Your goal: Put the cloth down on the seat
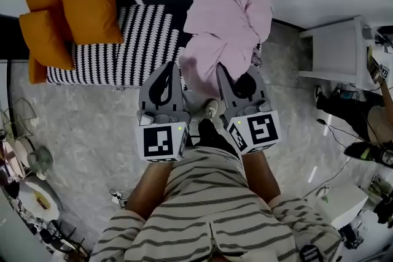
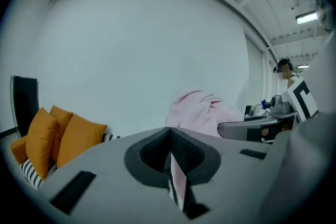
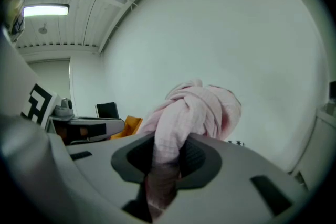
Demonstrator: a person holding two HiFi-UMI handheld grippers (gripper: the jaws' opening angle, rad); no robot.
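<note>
While we hold pink cloth bunched at 12 o'clock, over right end of striped seat, left gripper pinches thin edge and right gripper squeezes fat bunch. Step, we think: putting down. Next: lower onto seat, open both.

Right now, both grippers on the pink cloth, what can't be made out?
- Head view: whether the pink cloth touches the seat; it covers that end.
- Right gripper view: the seat, mostly behind the right gripper and cloth.
- Left gripper view: the left gripper hold, only a sliver showing.
</note>
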